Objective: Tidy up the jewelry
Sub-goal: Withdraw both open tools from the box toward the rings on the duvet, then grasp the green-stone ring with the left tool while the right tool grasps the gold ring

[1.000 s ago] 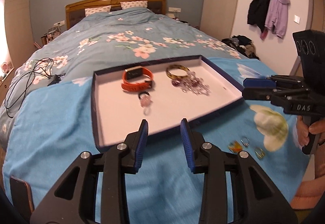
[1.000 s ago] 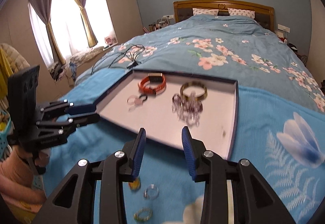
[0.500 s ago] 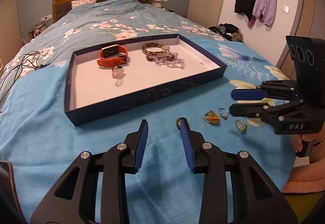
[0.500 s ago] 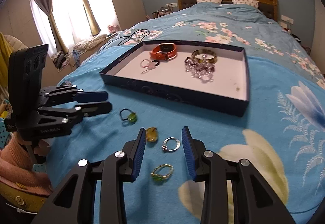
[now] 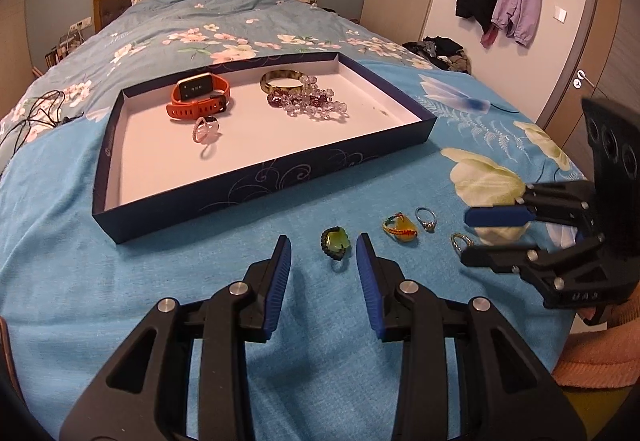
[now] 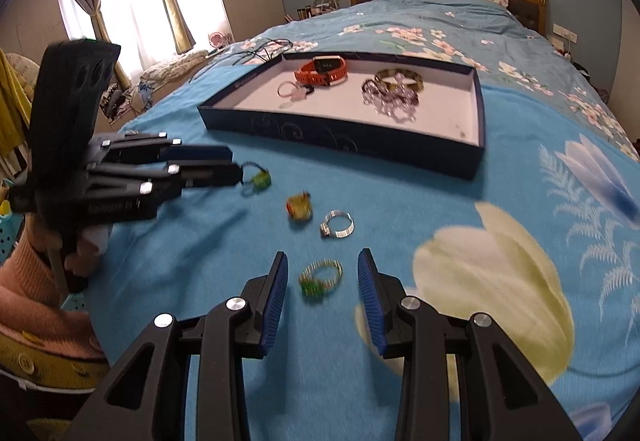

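- A shallow navy tray [image 5: 264, 177] on the blue bedspread [image 5: 160, 281] holds an orange watch [image 5: 199, 97], bangle [image 5: 282, 81], beaded bracelets [image 5: 312, 105].
- Four rings lie outside, near it.
- Left gripper [image 5: 322, 255], angled down, jaws spread around the green-stone ring [image 5: 336, 241], not touching.
- Right gripper [image 6: 322, 273] likewise, around the gold ring [image 6: 320, 275].

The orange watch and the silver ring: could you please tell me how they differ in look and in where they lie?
The orange watch lies inside the tray; the silver ring lies on the blue blanket, outside it. The orange watch has a broad strap and a rectangular face; the silver ring is a thin metal band with a small setting. The orange watch looks much larger than the silver ring. Neither is held.
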`<state>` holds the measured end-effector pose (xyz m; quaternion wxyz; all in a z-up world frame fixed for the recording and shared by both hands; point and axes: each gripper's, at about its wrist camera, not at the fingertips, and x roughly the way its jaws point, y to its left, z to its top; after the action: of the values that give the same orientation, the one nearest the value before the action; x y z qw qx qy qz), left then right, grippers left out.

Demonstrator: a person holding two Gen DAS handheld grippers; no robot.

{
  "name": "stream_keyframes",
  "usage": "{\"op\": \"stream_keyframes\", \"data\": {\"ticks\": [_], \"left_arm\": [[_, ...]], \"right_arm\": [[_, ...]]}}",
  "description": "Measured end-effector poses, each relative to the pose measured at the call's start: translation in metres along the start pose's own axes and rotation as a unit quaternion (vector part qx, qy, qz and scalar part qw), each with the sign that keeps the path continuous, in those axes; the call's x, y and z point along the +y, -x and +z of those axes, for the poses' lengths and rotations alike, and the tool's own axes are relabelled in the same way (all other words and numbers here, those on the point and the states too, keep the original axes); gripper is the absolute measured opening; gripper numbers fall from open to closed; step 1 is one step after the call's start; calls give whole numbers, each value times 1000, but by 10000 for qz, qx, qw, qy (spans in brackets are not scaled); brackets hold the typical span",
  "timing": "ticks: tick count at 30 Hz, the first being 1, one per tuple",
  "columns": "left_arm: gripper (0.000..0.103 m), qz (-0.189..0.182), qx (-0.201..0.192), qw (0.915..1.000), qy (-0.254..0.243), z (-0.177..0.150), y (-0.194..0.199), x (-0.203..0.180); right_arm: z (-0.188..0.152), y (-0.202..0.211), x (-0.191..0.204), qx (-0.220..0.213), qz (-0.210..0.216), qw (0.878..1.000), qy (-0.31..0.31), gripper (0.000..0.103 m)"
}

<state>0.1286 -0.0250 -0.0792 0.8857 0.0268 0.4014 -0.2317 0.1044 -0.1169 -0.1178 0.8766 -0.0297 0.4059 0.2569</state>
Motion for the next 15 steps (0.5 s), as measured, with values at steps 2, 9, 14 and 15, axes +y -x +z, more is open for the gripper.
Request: {"op": "stream_keyframes", "data": {"ticks": [2,9,14,15], "left_arm": [[34,-11,80,10000,18,2,-5,0],[32,-81,247,9996,48,6,-19,-2],[19,-44,336,9994,7,7,-25,-6],[16,-39,341,9994,7,7,-25,-6]], "right_arm": [[-3,-1,0,29,-28,10000,-29,34],[-4,-5,11,15,-268,9994,209,27],[-4,-5,9,-14,-276,9995,175,15],[-4,-4,9,-20,-275,9995,161,14]]}}
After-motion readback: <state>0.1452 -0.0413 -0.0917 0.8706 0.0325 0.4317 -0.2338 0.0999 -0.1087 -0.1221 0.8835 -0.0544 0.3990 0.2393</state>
